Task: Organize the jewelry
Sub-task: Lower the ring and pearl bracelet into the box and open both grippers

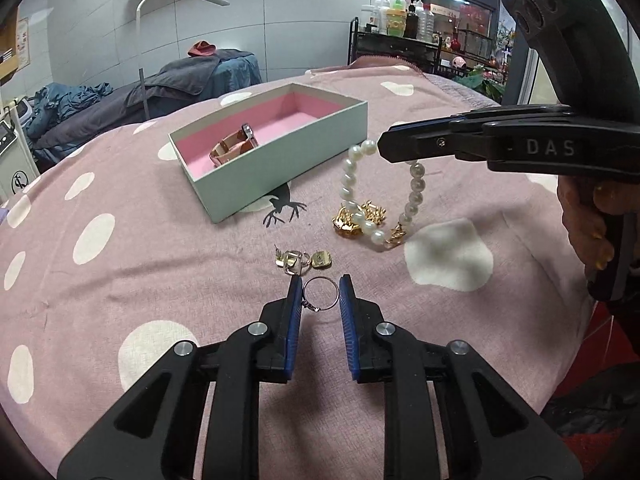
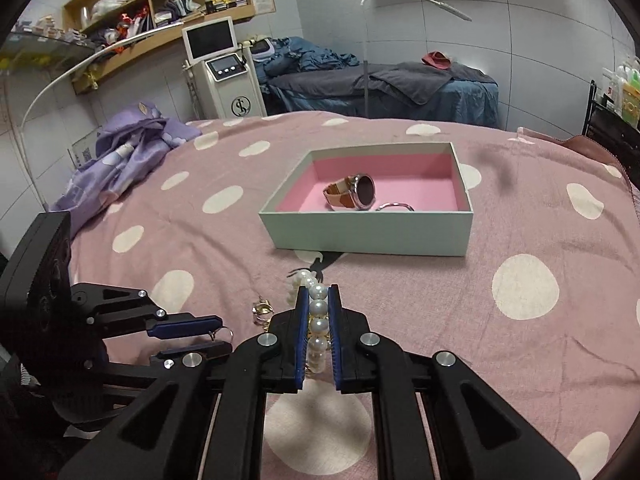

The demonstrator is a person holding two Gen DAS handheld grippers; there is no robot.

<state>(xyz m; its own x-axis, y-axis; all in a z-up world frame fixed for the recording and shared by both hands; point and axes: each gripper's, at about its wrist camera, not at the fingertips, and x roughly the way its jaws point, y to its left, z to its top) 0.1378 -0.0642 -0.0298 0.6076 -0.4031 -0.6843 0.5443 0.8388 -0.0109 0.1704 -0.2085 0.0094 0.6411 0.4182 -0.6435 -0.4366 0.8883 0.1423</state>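
A pale green box (image 1: 280,168) with a pink lining (image 2: 400,188) sits on the dotted pink cloth. Inside lie a watch (image 2: 354,192) with a tan strap and a silver bangle (image 2: 394,207). My right gripper (image 2: 319,294) is shut on a pearl bracelet (image 1: 348,176) and holds it up, its lower end hanging by a gold jewelry piece (image 1: 348,222). My left gripper (image 1: 320,286) is open around a thin silver ring (image 1: 320,294) on the cloth; the ring touches the left pad. Small gold earrings (image 1: 302,260) lie just beyond.
A crumpled purple cloth (image 2: 124,152) lies at the bed's far left. Behind stand a white machine (image 2: 224,76), a massage bed with grey towels (image 2: 380,84), and a rack of bottles (image 1: 400,20).
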